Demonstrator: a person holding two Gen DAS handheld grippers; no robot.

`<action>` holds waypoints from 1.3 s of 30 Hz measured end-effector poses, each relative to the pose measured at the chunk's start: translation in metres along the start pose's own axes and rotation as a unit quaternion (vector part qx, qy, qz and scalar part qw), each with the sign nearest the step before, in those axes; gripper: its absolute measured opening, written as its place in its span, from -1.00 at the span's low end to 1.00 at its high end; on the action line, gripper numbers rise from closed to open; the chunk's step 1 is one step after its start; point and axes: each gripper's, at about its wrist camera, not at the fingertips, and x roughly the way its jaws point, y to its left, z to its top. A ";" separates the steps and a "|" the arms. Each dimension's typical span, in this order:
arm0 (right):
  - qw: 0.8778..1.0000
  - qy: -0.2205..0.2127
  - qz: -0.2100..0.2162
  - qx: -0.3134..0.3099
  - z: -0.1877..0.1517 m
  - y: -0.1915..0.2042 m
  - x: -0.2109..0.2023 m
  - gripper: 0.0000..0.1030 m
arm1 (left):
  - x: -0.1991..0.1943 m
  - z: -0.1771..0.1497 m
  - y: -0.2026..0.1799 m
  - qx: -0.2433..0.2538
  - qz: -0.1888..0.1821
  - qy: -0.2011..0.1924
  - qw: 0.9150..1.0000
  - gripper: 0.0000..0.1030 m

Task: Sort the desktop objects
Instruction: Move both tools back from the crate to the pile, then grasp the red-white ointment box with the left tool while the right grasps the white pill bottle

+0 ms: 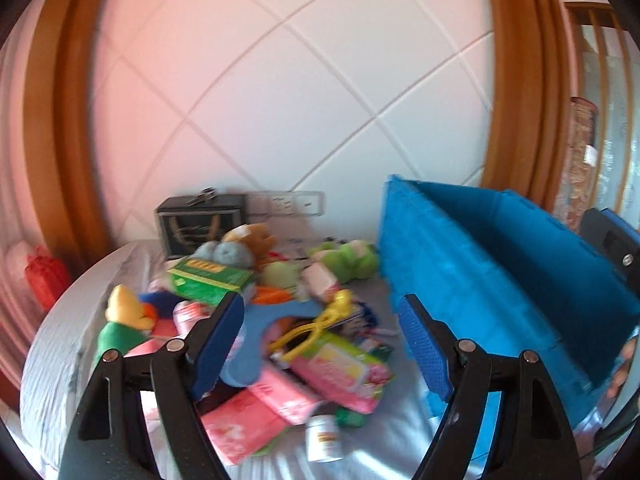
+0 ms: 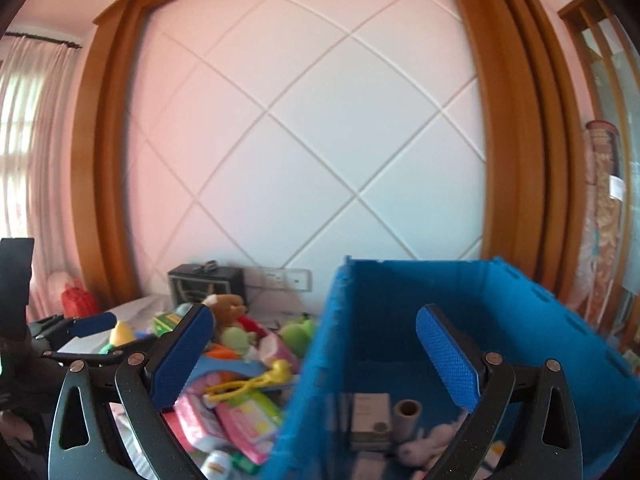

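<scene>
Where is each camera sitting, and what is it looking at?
Left wrist view: on the left gripper, open and empty, facing the toy pile on the table; the other gripper's edge shows at right.
Right wrist view: on the right gripper, open and empty, facing into the blue bin; the left gripper pokes in at left.
Both show the pile, bin and quilted wall.

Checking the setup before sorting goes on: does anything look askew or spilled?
Toys and packets lie heaped in a loose pile beside the blue bin, overlapping at all angles. A small white bottle lies at the pile's near edge. Nothing looks damaged.
</scene>
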 end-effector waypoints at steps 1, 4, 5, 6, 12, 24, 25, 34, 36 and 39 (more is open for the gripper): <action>1.000 0.003 0.007 -0.004 0.000 0.011 0.005 1.00 | 0.001 -0.005 0.017 -0.003 0.013 0.005 1.000 0.54; 0.999 0.016 0.029 -0.019 -0.003 0.046 0.022 1.00 | 0.009 -0.022 0.073 -0.019 0.052 0.030 0.998 0.54; 0.999 0.022 0.037 -0.022 -0.006 0.056 0.028 1.00 | 0.013 -0.030 0.093 -0.027 0.064 0.042 0.997 0.54; 0.998 0.030 0.045 -0.024 -0.010 0.071 0.035 1.00 | 0.016 -0.039 0.111 -0.035 0.076 0.054 0.995 0.54; 0.992 0.103 0.060 -0.031 -0.051 0.121 0.077 1.00 | 0.042 -0.103 0.205 -0.059 0.127 0.127 0.982 0.54; 0.941 0.339 0.011 -0.007 -0.204 0.135 0.165 1.00 | 0.104 -0.202 0.284 -0.055 0.079 0.265 0.959 0.54; 0.936 0.352 0.007 -0.003 -0.212 0.134 0.168 1.00 | 0.110 -0.204 0.284 -0.049 0.072 0.270 0.959 0.54; 0.897 0.440 -0.012 0.030 -0.255 0.123 0.191 1.00 | 0.169 -0.213 0.268 -0.004 0.030 0.319 0.947 0.19; 0.891 0.452 -0.012 0.037 -0.261 0.120 0.195 0.98 | 0.175 -0.212 0.266 0.005 0.025 0.324 0.946 0.17; 0.884 0.466 -0.009 0.036 -0.268 0.121 0.203 0.43 | 0.186 -0.215 0.266 0.008 0.026 0.335 0.942 0.17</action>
